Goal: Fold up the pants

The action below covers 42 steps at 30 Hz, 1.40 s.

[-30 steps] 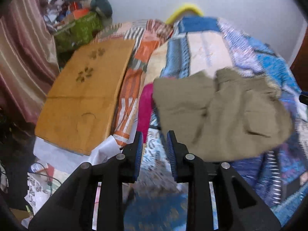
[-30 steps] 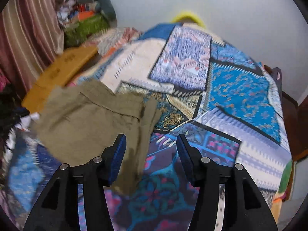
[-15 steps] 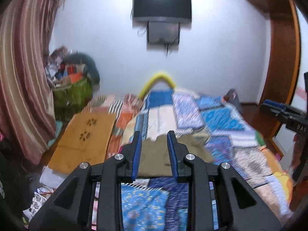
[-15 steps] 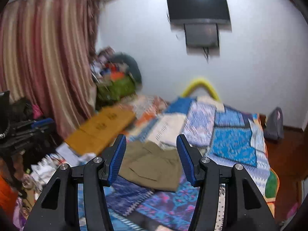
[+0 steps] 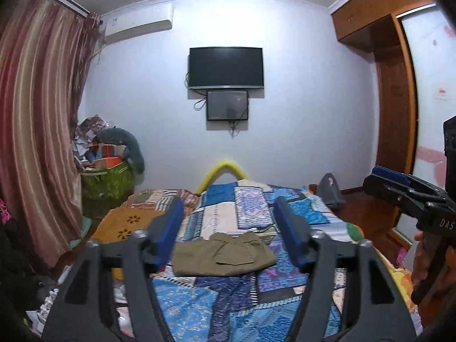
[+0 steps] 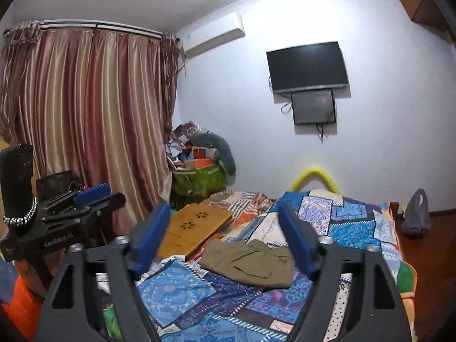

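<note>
A bedroom with a pale wall [image 5: 299, 99] fills both views, a dark television [image 5: 225, 67] mounted on it with a smaller screen [image 5: 227, 105] just beneath. Striped pink and gold curtains [image 6: 85, 131] hang on the left side. A bed [image 5: 327, 222] covered in a blue patchwork quilt [image 5: 250, 208] runs from the cameras toward the wall. Beside it on the left lies an orange board [image 6: 193, 228] with flower-shaped cutouts, and behind that a green bag [image 5: 107, 182] heaped with clutter.

The olive pants [image 5: 223, 253] lie folded into a compact rectangle on the quilt, near the middle of the bed. Their long axis runs across the bed, left to right, with a flapped cargo pocket [image 5: 235, 258] facing up.

The left gripper [image 5: 228, 230] hangs above the near end of the bed, its blue-padded jaws spread wide and holding nothing. The right gripper [image 6: 223, 236] is likewise raised clear of the pants, jaws spread wide and empty.
</note>
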Each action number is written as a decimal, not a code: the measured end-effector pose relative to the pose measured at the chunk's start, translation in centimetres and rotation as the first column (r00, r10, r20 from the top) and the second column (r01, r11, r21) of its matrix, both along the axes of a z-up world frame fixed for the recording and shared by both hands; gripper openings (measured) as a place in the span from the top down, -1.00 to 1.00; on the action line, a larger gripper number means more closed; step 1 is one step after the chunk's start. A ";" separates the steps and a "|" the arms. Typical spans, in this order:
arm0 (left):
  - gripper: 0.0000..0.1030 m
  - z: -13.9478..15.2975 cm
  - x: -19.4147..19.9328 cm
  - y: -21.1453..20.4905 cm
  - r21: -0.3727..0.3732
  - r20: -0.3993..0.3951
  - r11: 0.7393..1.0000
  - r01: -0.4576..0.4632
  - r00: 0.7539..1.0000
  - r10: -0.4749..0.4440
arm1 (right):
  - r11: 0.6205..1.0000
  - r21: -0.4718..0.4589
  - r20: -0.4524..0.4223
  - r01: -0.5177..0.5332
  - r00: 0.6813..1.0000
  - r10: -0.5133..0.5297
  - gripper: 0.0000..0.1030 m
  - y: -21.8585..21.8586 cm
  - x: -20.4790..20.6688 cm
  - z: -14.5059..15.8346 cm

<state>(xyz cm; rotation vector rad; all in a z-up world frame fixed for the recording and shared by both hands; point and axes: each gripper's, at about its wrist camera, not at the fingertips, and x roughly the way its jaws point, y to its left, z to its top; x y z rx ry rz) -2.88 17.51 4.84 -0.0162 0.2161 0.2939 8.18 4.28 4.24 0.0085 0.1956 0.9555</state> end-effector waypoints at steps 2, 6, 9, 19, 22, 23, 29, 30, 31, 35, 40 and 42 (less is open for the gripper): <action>-0.57 -0.4 -0.1 -0.5 0.005 0.010 1.000 -0.009 1.000 0.009 | 1.000 -0.002 0.010 0.024 1.000 -0.024 -0.75 -0.1 -0.1 -0.2; -0.87 -0.7 -0.5 -1.1 0.007 0.023 1.000 -0.012 1.000 0.012 | 0.999 0.038 -0.017 0.024 1.000 -0.023 -1.00 -0.7 0.1 -0.3; -0.95 -0.9 -0.6 -1.2 -0.005 0.026 1.000 0.000 1.000 0.000 | 0.998 0.048 -0.032 0.052 0.998 -0.050 -1.00 -0.9 0.3 -0.6; -1.00 -1.5 -0.7 -1.5 -0.021 0.024 1.000 -0.009 1.000 0.010 | 0.998 0.025 -0.013 0.057 0.998 -0.056 -1.00 -1.1 -0.9 -1.1; -1.00 -1.7 -0.6 -1.4 -0.018 0.019 1.000 -0.013 1.000 0.014 | 0.998 0.019 -0.007 0.056 0.998 -0.056 -1.00 -1.1 -1.1 -1.1; -1.00 -1.8 -0.6 -1.4 -0.016 0.018 1.000 -0.014 1.000 0.015 | 0.998 0.018 -0.006 0.057 0.998 -0.056 -1.00 -1.2 -1.1 -1.3; -1.00 -2.1 -0.5 -1.5 -0.012 0.012 1.000 -0.023 1.000 0.023 | 0.998 0.008 -0.006 0.060 0.998 -0.060 -1.00 -1.1 -1.3 -1.3; -1.00 -2.1 -0.4 -1.5 -0.013 0.011 1.000 -0.024 1.000 0.024 | 0.998 0.004 -0.006 0.061 0.998 -0.061 -1.00 -1.1 -1.3 -1.2; -1.00 -2.1 -0.4 -1.5 -0.013 0.010 1.000 -0.023 1.000 0.023 | 0.998 0.002 -0.008 0.060 0.998 -0.060 -1.00 -1.1 -1.3 -1.3; -1.00 -2.2 -0.4 -1.6 -0.012 0.009 1.000 -0.026 1.000 0.026 | 0.998 -0.005 -0.011 0.061 0.998 -0.061 -1.00 -0.9 -1.4 -1.4; -1.00 -2.2 -0.1 -1.6 -0.019 0.004 1.000 -0.021 1.000 0.021 | 0.998 -0.020 -0.013 0.067 0.998 -0.067 -1.00 -0.7 -1.3 -1.4; -1.00 -2.3 0.0 -1.6 -0.019 0.000 1.000 -0.019 1.000 0.019 | 0.998 -0.023 -0.016 0.066 0.998 -0.066 -1.00 -0.7 -1.3 -1.4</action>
